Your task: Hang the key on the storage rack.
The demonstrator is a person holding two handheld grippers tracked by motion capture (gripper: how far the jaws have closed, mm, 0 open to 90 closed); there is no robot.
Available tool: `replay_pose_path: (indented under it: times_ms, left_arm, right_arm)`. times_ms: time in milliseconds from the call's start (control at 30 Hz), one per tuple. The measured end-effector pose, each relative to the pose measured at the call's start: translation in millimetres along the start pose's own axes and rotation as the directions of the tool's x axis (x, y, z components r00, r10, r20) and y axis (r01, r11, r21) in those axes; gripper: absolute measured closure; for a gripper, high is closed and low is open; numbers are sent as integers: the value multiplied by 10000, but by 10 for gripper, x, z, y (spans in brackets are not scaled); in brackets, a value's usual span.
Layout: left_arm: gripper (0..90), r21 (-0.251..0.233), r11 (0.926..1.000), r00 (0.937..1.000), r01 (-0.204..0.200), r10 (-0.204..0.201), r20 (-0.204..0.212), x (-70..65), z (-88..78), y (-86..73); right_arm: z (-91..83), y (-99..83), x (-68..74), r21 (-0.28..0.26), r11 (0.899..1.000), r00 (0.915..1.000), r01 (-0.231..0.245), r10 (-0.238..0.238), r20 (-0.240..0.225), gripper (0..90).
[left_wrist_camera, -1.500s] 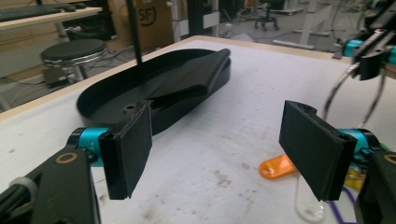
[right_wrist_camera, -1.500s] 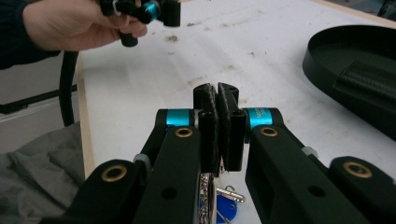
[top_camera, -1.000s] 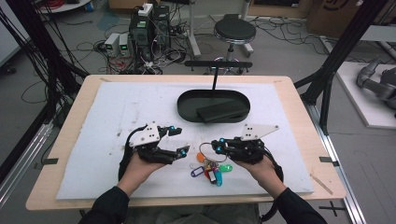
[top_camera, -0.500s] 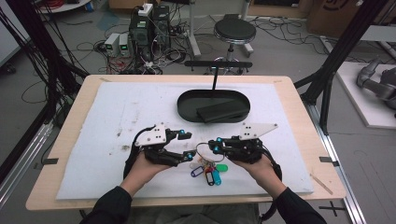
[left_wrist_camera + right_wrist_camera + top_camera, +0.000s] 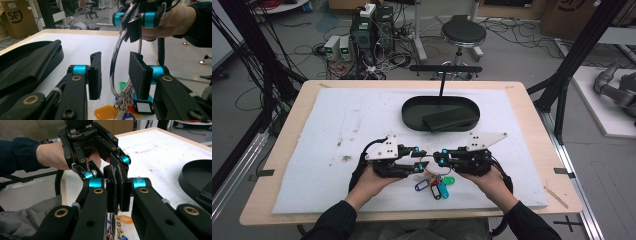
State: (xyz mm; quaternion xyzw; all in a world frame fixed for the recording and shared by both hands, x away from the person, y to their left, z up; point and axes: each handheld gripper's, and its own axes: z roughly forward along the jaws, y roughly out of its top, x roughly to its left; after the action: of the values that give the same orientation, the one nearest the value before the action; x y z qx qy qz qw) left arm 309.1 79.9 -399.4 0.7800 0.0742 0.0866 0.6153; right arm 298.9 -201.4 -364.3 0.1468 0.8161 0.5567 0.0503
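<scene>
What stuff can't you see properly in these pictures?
- Right gripper view: the right gripper has its black jaws pressed together, covering the top of the big silver key ring.
- Left gripper view: the bunch of coloured plastic key tags is cut off by the bottom edge and partly behind the left gripper.
- High view: writing on the tags is too small to read.
- High view: the flat black thing in the black oval tray is too dark to identify.

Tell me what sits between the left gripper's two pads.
In the left gripper view, the metal key ring stands between the left gripper's pads, untouched; the right gripper clamps its top.
</scene>
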Motion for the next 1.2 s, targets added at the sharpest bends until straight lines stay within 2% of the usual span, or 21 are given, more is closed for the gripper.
replay_pose_path:
  times_ms: [433,767,967,1033,1100,1200]
  left_arm:
    - [836,11,10000,10000,-61,61,36,5,-16,-4]
    - [862,-84,9998,9998,-204,203,-81,8,-31,4]
    - [866,-146,9996,9994,-251,247,-225,13,-55,20]
    - [866,-195,9994,9992,-290,284,-297,22,-76,39]
    - [866,-276,9991,9986,-312,300,-425,30,-109,67]
    - [866,-402,9986,9974,-356,330,-641,45,-174,116]
  right_arm:
    - [-2,-4,-7,-25,10000,10000,-8,8,-77,878]
    - [0,-11,-26,-74,9999,9998,-125,124,-157,866]
    - [-42,-15,-80,-260,9991,9994,-329,331,51,689]
    - [-68,-20,-106,-386,9981,9979,-485,501,415,575]
    - [-105,-38,-159,-548,9958,9938,-735,777,793,531]
    - [-178,-101,-264,-883,9891,9806,-1177,1298,1472,471]
